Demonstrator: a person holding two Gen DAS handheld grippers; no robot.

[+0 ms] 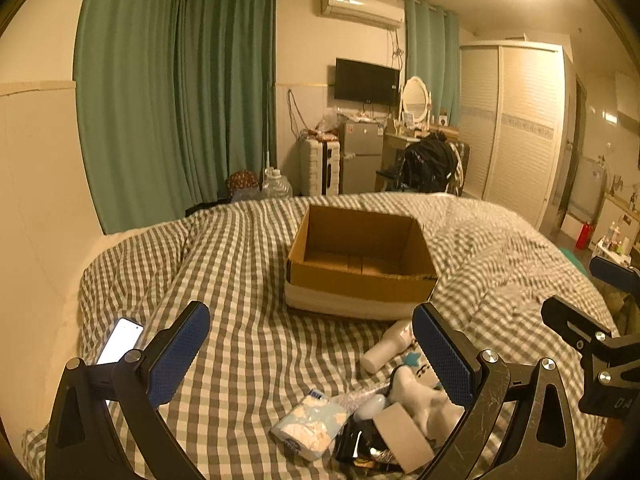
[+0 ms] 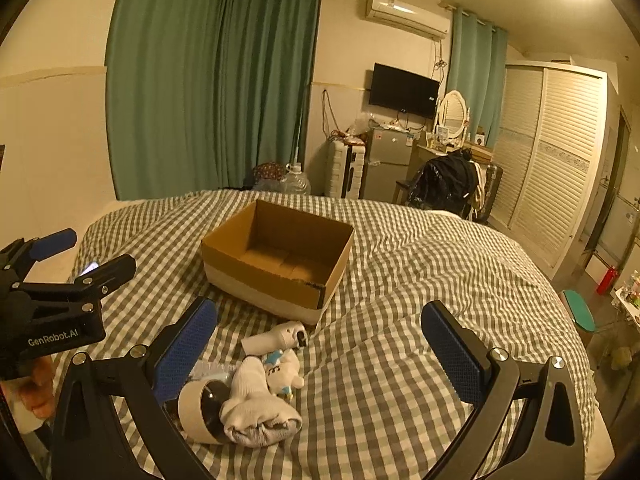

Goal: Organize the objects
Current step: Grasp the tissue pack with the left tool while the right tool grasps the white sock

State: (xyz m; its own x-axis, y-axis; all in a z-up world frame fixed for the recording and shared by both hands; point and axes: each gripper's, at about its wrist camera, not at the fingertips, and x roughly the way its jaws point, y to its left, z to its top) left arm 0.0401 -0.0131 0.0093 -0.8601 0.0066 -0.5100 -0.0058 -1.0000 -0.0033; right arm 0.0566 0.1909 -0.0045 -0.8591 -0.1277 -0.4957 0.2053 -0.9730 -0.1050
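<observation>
An open, empty cardboard box sits on the checked bedspread. In front of it lies a pile: a white bottle, a tissue pack, rolled white socks, a tape roll, a small plush toy and a dark packet. My left gripper hovers open above the pile's left side, holding nothing. My right gripper is open over the pile, also without anything in it. Each gripper shows at the other view's edge.
A lit phone lies on the bed at the left. Behind the bed stand green curtains, a water jug, a small fridge, a chair with a black bag and a white wardrobe. A hand shows at the left.
</observation>
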